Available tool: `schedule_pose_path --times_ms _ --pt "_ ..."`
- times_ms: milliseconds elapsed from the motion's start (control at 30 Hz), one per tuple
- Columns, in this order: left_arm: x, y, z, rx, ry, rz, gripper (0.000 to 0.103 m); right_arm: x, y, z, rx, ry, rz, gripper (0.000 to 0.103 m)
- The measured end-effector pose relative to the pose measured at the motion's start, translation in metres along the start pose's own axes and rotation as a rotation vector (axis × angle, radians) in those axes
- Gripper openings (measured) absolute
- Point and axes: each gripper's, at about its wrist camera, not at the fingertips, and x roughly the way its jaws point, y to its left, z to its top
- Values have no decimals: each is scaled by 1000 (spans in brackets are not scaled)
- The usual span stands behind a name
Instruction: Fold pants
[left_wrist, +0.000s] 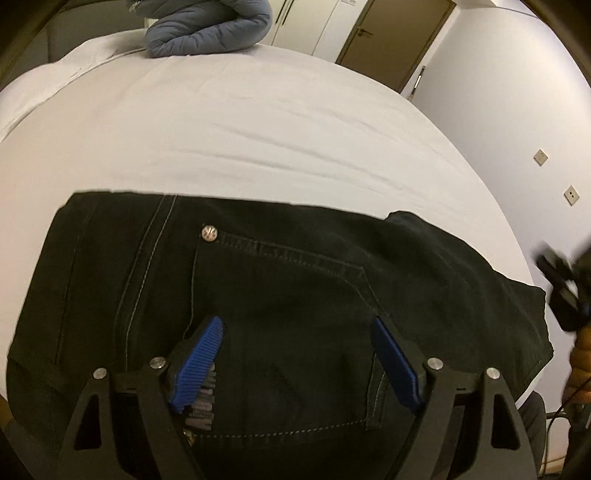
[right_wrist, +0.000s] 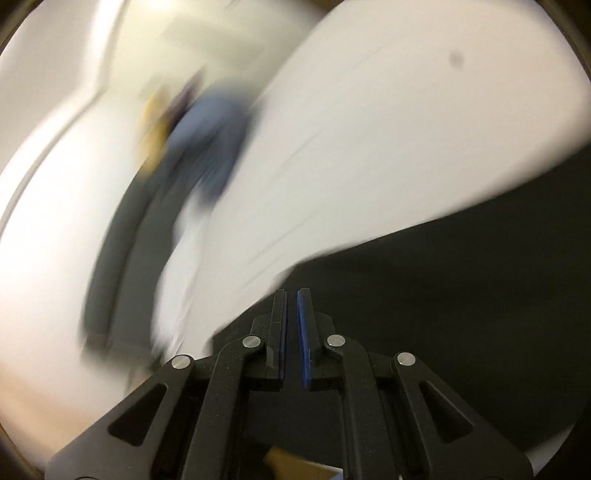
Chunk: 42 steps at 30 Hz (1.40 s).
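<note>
Folded black denim pants (left_wrist: 280, 314) cut off below the wide-spread left gripper (left_wrist: 297, 358); right gripper (right_wrist: 292, 332) nearly closed, nothing seen gripped; right view smeared by blur.

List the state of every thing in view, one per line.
Black pants: folded, lying flat on the bed, back pocket up.
Left tongs: open, over the pants, holding nothing.
Right tongs: nearly shut, nothing visibly between them, view blurred.
Blue puffer jacket: bunched up at the bed's far edge.
Brown door: closed.

Right gripper (right_wrist: 292, 295), nearly closed, over black pants (right_wrist: 443, 295), blurred.
</note>
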Motion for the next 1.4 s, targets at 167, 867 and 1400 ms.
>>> schedule_pose_path --times_ms 167,867,1400 --pt "1 0 -6 0 5 -5 84 149 0 14 14 308 -31 8" --pt "-36 14 -28 -65 -111 39 84 164 -45 6 -17 285 -142 0" --pt "-51 78 -29 -175 -124 178 83 278 31 -7 -111 448 -112 0"
